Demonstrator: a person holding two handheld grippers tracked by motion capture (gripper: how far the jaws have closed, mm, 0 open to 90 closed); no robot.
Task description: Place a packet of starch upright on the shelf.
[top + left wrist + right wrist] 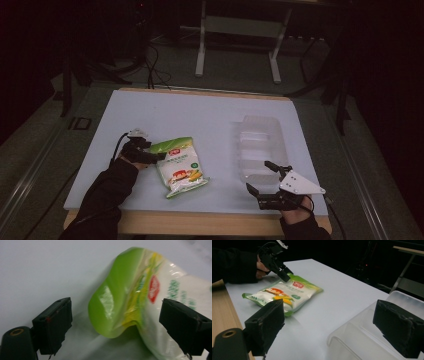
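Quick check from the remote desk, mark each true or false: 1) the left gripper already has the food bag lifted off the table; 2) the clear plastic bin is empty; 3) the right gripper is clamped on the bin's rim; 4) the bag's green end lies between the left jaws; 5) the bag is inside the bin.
1) False. The food bag lies on the white table; the left gripper has its jaws open around the bag's end.
2) True. The clear bin holds nothing.
3) False. The right gripper hovers open near the bin's near end, gripping nothing.
4) True. The green end sits between the two jaws, untouched by the pads.
5) False. The bag lies on the table beside the bin, apart from it.
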